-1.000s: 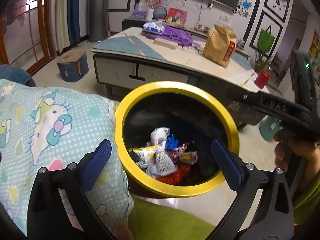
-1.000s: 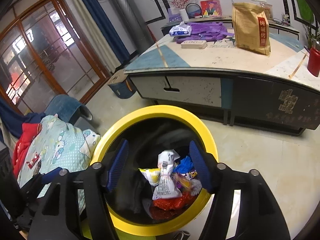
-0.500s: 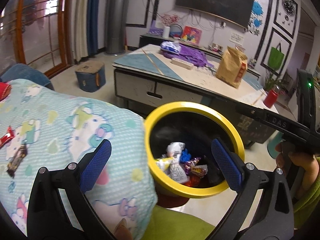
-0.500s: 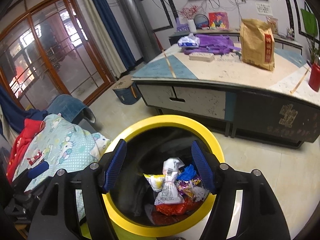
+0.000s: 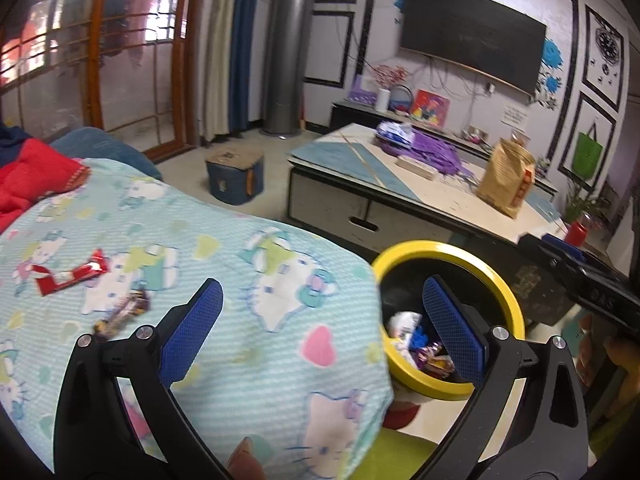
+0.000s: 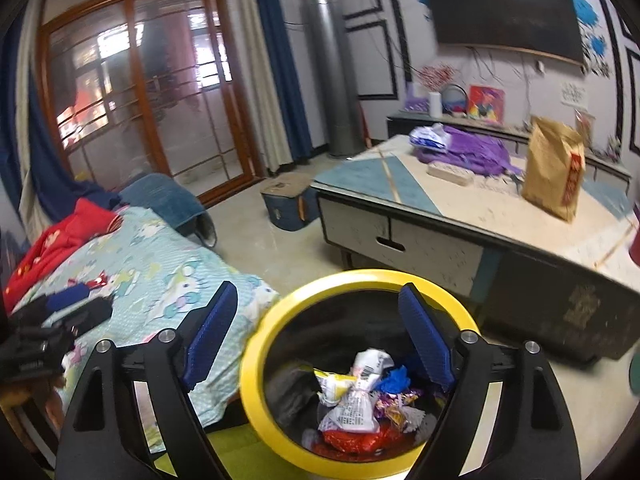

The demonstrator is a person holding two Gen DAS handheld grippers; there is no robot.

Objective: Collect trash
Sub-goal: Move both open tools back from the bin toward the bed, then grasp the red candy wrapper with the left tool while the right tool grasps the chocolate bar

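Lying on the cartoon-print blanket [image 5: 240, 280], a red wrapper [image 5: 70, 276] and a dark candy wrapper [image 5: 122, 314] sit near each other, both ahead and to the left of my left gripper [image 5: 320, 320]. My left jaws are spread wide with nothing between them, held above the blanket, with the left blue pad close to the dark wrapper but not touching it. Just beside the blanket's edge stands the yellow-rimmed bin [image 5: 516, 312], its black inside holding a heap of crumpled wrappers [image 6: 360, 404]: white, yellow, blue, purple and red. My right gripper [image 6: 316, 336] hangs over that bin, jaws released and empty, the right pad over the bin's mouth and the left pad over the blanket's edge. In the left wrist view the right gripper's black body shows at the far right, beyond the bin. Past the bin is a low table [image 6: 440, 216] carrying a brown paper bag [image 6: 554, 172] and a purple cloth [image 6: 472, 150]. A red garment [image 5: 32, 176] lies at the blanket's far end, and a small blue box [image 5: 236, 178] stands on the floor near the table.
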